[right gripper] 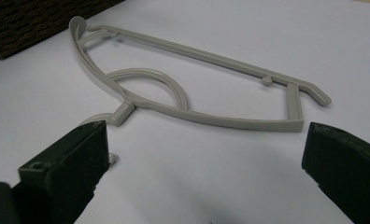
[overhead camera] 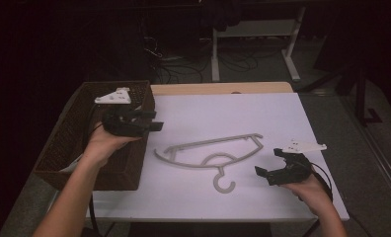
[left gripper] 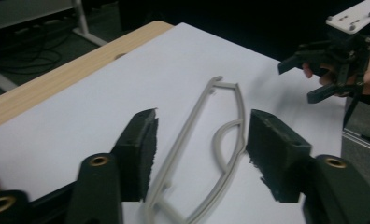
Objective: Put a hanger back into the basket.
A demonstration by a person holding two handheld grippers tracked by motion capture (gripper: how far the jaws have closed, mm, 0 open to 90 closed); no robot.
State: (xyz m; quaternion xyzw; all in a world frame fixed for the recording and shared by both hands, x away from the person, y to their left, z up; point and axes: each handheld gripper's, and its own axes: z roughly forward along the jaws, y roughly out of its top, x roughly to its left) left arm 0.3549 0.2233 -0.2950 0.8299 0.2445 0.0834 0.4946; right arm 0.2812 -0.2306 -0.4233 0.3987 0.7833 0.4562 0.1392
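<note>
A grey plastic hanger lies flat on the white table top, its hook toward the near edge. My left gripper hovers over the right rim of a woven basket, open and holding nothing. It points at the hanger, which shows between its jaws. My right gripper is open just right of the hook, low over the table. In the right gripper view the hanger lies just beyond the wide-apart jaws. The right gripper also shows in the left gripper view.
A dark woven basket stands at the table's left side, and its corner shows in the right gripper view. A wooden strip runs along the far edge. Beyond it are white desk legs and floor cables.
</note>
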